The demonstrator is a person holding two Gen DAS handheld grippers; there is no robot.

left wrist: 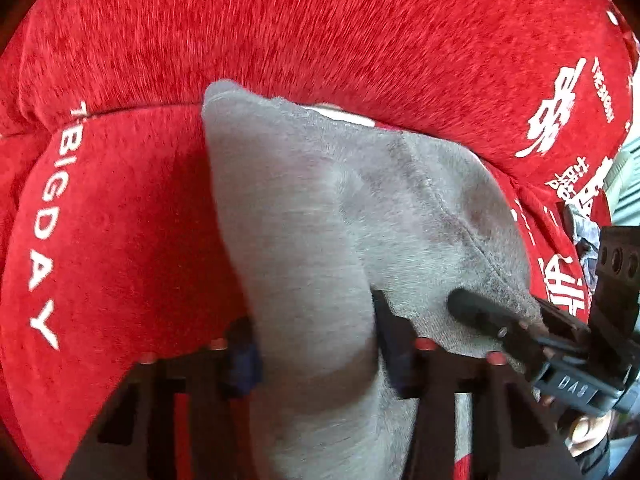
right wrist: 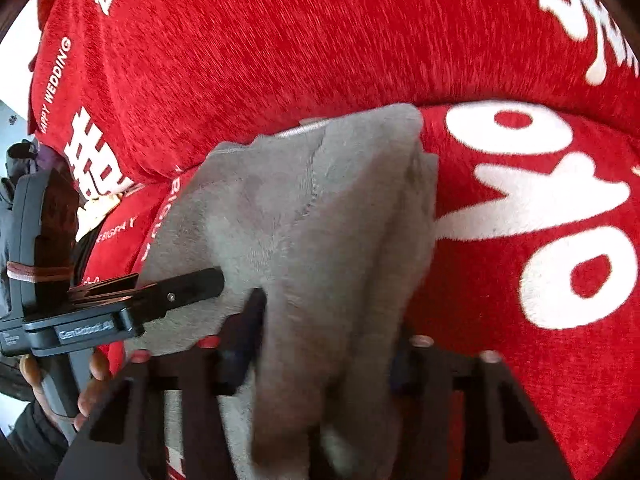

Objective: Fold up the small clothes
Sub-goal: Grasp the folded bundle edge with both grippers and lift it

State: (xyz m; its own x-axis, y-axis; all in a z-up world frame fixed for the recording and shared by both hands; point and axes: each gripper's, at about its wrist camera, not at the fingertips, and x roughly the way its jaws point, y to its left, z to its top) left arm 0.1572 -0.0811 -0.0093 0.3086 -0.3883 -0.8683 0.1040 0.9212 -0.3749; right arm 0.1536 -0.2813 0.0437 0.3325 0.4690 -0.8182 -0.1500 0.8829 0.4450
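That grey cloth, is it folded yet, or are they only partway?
Partway, it seems. The grey cloth is off the red sofa cover, bunched between the fingers of the left gripper and of the right gripper. One layer looks doubled over already, with a seam showing. It is not yet laid flat as a tidy fold.

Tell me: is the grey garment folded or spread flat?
Neither: the grey garment hangs bunched, pinched by the left gripper and right gripper over the red cover.

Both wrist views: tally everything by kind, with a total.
Grey garment: 1
Red cover: 1
Grippers: 2, the left gripper and the right gripper, each shut on the garment
Total: 4
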